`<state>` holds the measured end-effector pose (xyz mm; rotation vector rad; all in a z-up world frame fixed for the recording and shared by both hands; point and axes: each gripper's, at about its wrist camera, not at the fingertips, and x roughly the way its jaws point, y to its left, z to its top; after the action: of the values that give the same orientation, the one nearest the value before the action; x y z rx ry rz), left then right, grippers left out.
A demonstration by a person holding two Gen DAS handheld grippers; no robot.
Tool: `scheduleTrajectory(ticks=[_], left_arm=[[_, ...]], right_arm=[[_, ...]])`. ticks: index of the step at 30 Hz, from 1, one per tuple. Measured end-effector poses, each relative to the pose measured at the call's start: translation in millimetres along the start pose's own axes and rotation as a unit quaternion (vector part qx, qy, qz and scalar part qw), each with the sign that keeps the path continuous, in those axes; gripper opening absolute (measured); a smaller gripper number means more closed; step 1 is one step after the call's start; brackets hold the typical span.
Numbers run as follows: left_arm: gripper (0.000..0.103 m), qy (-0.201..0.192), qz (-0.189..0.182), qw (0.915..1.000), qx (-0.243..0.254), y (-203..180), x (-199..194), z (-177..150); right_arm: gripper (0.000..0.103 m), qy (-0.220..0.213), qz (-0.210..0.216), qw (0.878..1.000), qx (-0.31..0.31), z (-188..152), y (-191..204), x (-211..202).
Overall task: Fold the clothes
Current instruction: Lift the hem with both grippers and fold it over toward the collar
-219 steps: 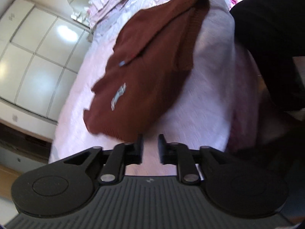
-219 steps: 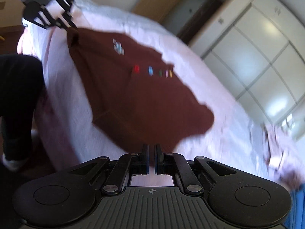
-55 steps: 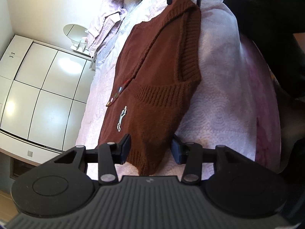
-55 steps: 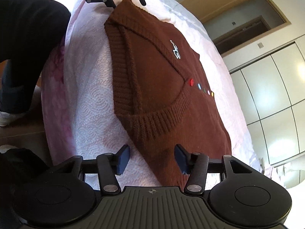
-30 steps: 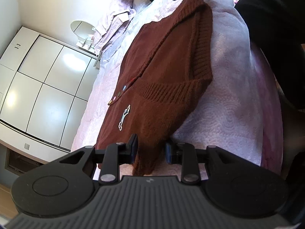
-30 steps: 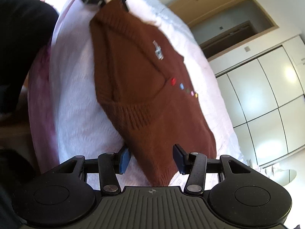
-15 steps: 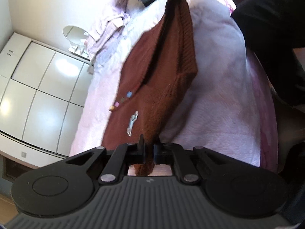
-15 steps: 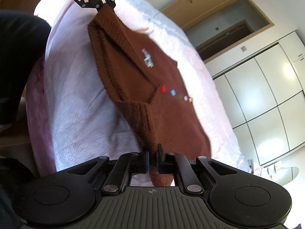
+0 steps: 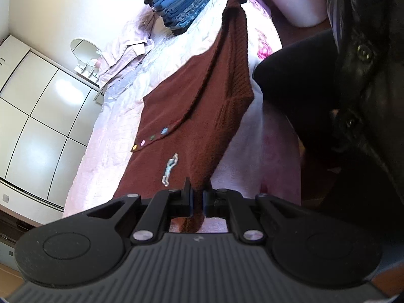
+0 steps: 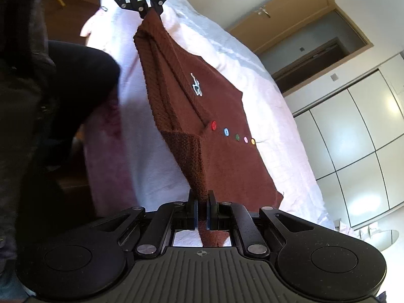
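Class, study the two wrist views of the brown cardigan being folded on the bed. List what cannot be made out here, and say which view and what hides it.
- Left wrist view: the cardigan edge inside the left gripper, hidden by its fingers.
- Right wrist view: the pinched edge in the right gripper, likewise hidden.
- Both views: the cardigan's underside, against the bedspread.
- Left wrist view: the embroidered logo, too small to identify.
- Left wrist view: the blue folded stack, cut off by the top edge.

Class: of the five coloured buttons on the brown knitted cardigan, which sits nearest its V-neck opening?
The red button; the blue, green, pink and yellow ones run away from the neckline.
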<state>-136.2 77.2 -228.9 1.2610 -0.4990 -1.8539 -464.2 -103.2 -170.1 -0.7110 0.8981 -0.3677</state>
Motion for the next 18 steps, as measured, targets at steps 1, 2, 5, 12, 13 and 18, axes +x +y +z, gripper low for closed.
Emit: scheduleTrajectory(ticks=[1, 2, 5, 12, 13, 18], left_arm=[[0.005, -0.002, 0.002, 1.0000, -0.005, 6, -2, 2], [0.005, -0.004, 0.006, 0.9999, -0.015, 18, -2, 4], [0.005, -0.012, 0.020, 0.9984, -0.052, 70, 2, 10], [0.006, 0.005, -0.007, 0.9899, -0.141, 218, 83, 6], [0.006, 0.010, -0.017, 0.9877, -0.155, 235, 103, 1], [0.006, 0.056, -0.093, 0.9650, -0.239, 283, 225, -45]], right_arm=[[0.004, -0.002, 0.001, 1.000, 0.004, 2, -15, 5], [0.004, -0.003, 0.002, 1.000, 0.008, 4, -29, 11], [0.004, -0.008, 0.004, 1.000, 0.019, 9, -73, 27], [0.004, -0.019, 0.011, 0.999, 0.047, 22, -174, 64], [0.004, -0.021, 0.011, 0.998, 0.051, 24, -189, 69], [0.004, 0.006, 0.098, 0.987, 0.131, 0, -259, 190]])
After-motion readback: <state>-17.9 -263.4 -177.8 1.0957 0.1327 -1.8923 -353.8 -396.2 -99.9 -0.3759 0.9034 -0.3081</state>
